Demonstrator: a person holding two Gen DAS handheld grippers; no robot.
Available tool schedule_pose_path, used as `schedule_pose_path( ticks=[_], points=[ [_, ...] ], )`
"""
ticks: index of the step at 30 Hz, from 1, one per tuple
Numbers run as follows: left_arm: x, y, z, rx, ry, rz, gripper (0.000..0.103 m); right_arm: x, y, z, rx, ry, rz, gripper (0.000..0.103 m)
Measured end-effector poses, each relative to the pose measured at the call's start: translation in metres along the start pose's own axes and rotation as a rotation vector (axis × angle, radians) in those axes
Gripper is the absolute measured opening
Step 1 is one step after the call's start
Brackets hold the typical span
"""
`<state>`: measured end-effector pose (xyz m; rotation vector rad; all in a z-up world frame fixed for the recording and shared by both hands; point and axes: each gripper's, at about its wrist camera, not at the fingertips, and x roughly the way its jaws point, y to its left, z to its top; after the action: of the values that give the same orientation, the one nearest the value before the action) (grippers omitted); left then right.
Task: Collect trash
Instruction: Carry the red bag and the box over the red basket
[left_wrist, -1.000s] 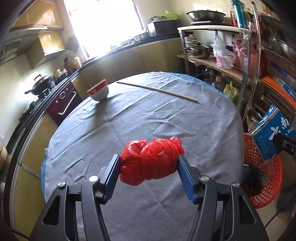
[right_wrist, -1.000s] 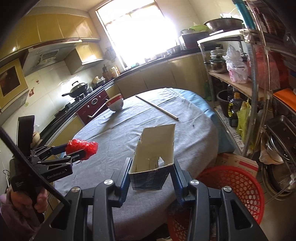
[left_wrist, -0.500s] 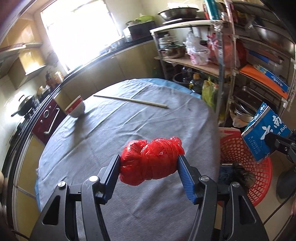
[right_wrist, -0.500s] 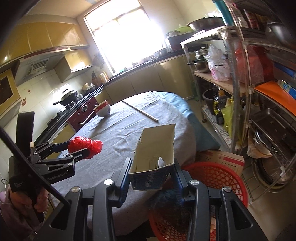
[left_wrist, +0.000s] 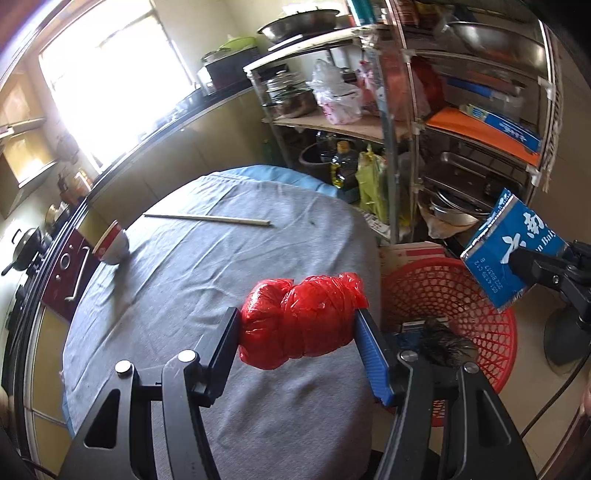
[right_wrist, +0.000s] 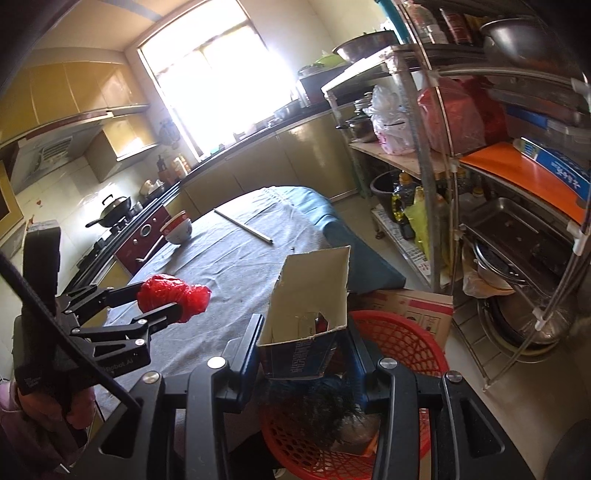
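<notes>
A crumpled red plastic bag (left_wrist: 301, 319) is clamped between the pads of my left gripper (left_wrist: 297, 332), held above the near right part of the grey-clothed table (left_wrist: 221, 266). From the right wrist view the same red bag (right_wrist: 171, 295) shows in the left gripper (right_wrist: 162, 308) at the left. My right gripper (right_wrist: 301, 332) is shut on an opened blue carton (right_wrist: 308, 295), which hangs over the red mesh basket (right_wrist: 402, 339). In the left wrist view the carton (left_wrist: 511, 254) hangs above the basket (left_wrist: 450, 295), which stands on the floor beside the table and holds dark trash.
A red-and-white bowl (left_wrist: 112, 245) and a pair of chopsticks (left_wrist: 207, 219) lie on the table's far side. A metal rack (right_wrist: 461, 155) crowded with pots, bags and trays stands right of the basket. A cardboard box (right_wrist: 410, 302) sits behind the basket. Stove and counter run along the left.
Both grippers have swung rightward toward the table's edge with their loads. The basket has come further into both views, and the carton now hangs over it.
</notes>
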<state>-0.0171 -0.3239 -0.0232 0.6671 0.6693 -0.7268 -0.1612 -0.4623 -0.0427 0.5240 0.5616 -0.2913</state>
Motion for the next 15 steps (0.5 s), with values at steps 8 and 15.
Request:
schedule_pose_path(
  ticks=[8,15],
  points=[
    [0.004,-0.024,0.004,0.038,0.007,-0.045,0.063,-0.008,-0.018,-0.003,0.033,-0.004,-0.016,0.044],
    [0.006,-0.040,0.005,0.069,0.017,-0.070,0.063,-0.013,-0.033,-0.010,0.073,0.007,-0.021,0.044]
  ],
)
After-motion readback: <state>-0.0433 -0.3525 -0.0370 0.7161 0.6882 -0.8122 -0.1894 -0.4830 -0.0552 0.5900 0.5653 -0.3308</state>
